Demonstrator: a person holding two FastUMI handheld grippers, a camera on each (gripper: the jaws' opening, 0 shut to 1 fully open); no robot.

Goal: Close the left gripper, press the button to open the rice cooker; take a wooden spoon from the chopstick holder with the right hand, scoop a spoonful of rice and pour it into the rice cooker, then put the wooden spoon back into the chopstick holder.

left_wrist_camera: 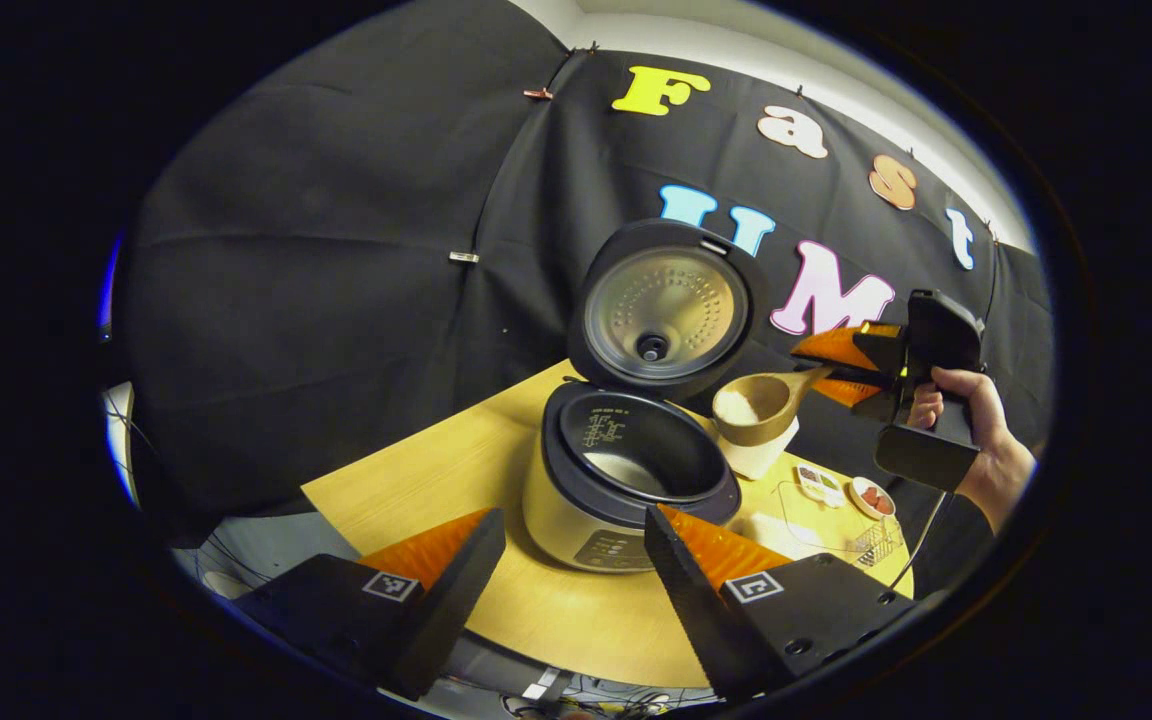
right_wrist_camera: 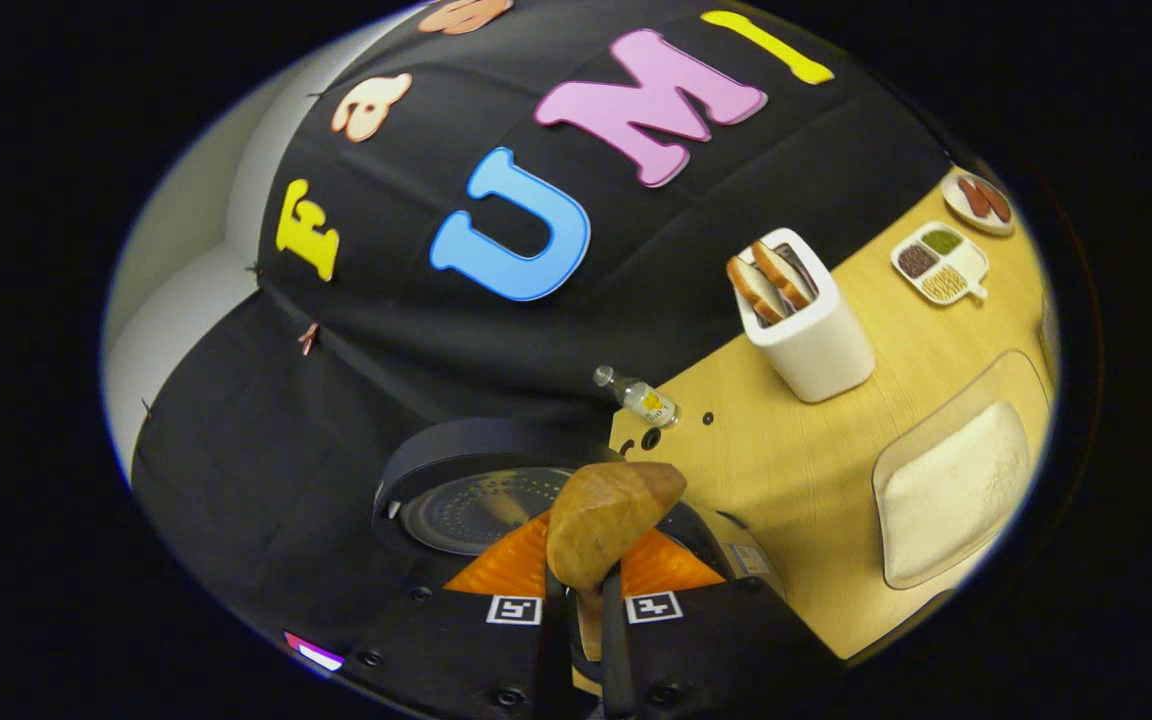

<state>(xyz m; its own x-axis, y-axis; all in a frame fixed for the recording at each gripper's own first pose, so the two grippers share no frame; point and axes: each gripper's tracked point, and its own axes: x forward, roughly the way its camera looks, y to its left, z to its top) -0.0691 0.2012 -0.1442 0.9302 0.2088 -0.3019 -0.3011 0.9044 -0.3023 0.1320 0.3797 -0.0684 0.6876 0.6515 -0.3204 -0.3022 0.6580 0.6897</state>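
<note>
The rice cooker (left_wrist_camera: 626, 480) stands open on the wooden table (left_wrist_camera: 436, 480), its lid (left_wrist_camera: 661, 310) raised and a little rice at the bottom of its dark pot. My left gripper (left_wrist_camera: 571, 545) is open, its fingers on either side of the cooker's front and touching nothing. My right gripper (left_wrist_camera: 841, 365), held by a hand (left_wrist_camera: 976, 430), is shut on the handle of the wooden spoon (left_wrist_camera: 756, 405). The spoon's bowl holds rice and hovers above the cooker's right rim. In the right gripper view the spoon (right_wrist_camera: 606, 520) hangs over the cooker lid (right_wrist_camera: 481, 500) from my right gripper (right_wrist_camera: 581, 590).
A white chopstick holder (right_wrist_camera: 811, 340) with wooden utensils stands near the wall. A clear tray of rice (right_wrist_camera: 956, 490) lies to its right. A small bottle (right_wrist_camera: 641, 398), a divided dish (right_wrist_camera: 939, 262) and a small plate (right_wrist_camera: 978, 200) also sit on the table.
</note>
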